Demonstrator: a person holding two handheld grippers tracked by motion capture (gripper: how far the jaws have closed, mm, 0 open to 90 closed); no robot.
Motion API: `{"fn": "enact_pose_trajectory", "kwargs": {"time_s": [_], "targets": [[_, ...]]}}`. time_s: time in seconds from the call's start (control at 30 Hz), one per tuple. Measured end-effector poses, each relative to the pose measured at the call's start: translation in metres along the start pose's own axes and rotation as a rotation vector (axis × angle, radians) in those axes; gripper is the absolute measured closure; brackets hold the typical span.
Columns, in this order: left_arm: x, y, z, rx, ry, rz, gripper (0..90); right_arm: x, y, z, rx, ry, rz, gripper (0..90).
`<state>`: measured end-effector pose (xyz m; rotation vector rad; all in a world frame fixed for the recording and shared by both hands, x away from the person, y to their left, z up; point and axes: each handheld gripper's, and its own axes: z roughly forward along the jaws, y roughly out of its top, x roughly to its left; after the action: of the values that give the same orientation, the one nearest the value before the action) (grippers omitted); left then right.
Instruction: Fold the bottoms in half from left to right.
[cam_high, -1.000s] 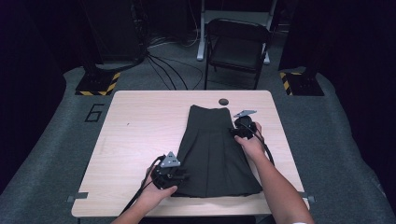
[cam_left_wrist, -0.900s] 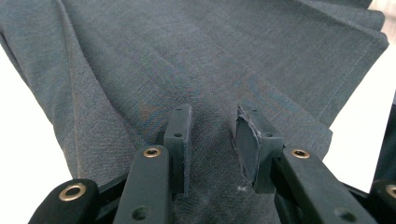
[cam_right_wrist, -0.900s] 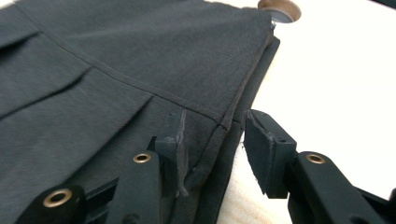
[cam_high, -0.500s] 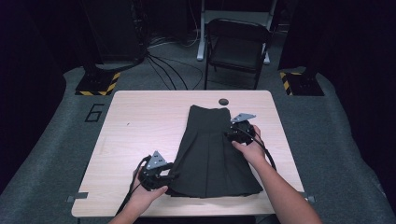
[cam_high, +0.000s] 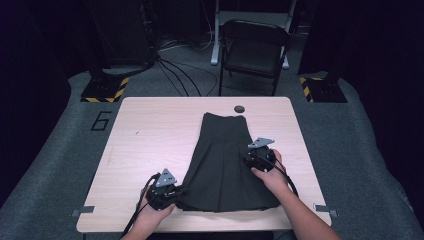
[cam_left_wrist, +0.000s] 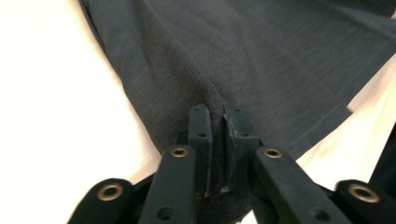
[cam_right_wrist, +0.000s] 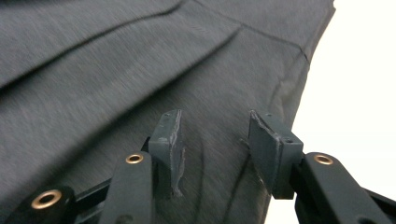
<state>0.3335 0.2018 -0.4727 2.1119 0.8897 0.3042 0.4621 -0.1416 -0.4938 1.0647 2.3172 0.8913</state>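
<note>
A dark grey pleated skirt (cam_high: 225, 160) lies flat on the light wooden table (cam_high: 150, 130), waistband at the far end and hem toward me. My left gripper (cam_high: 176, 193) sits at the hem's near left corner. Its jaws have just been closing, and in the left gripper view the left gripper (cam_left_wrist: 217, 116) is shut on a pinched fold of the skirt (cam_left_wrist: 261, 60). My right gripper (cam_high: 253, 160) rests on the skirt's right edge, about midway along. In the right gripper view the right gripper (cam_right_wrist: 215, 126) is open, its jaws having widened slightly, with flat skirt (cam_right_wrist: 116, 60) cloth beneath and nothing pinched.
A small black round thing (cam_high: 239, 108) lies near the table's far edge, just beyond the waistband. A dark folding chair (cam_high: 255, 50) stands behind the table. Bare tabletop stretches left of the skirt, with a narrower strip on its right.
My left gripper has shifted left to the hem's corner and shut on the cloth. My right gripper has slid nearer to me along the skirt's right edge.
</note>
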Motion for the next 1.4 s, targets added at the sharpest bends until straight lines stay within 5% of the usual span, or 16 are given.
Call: {"fn": "enact_pose_trajectory", "kwargs": {"time_s": [0.17, 0.43, 0.63, 1.03, 1.4], "targets": [[-0.007, 0.012, -0.002, -0.021, -0.005, 0.029, 83.7, -0.005, -0.009, 0.004, 0.008, 0.026, 0.053, 54.6], [-0.023, 0.009, 0.029, 0.100, -0.065, 0.088, 77.8, -0.010, -0.016, 0.007, 0.015, 0.048, 0.100, 54.8], [-0.027, 0.003, 0.044, 0.155, -0.053, 0.129, 73.1, -0.016, -0.020, 0.003, 0.011, 0.053, 0.104, 54.7], [-0.018, -0.002, 0.047, 0.131, -0.128, 0.063, 66.8, -0.012, -0.030, -0.005, 0.030, 0.025, 0.094, 55.8], [-0.015, 0.007, 0.023, 0.079, -0.177, 0.025, 52.6, -0.005, -0.031, -0.031, -0.009, 0.002, 0.083, 55.2]]}}
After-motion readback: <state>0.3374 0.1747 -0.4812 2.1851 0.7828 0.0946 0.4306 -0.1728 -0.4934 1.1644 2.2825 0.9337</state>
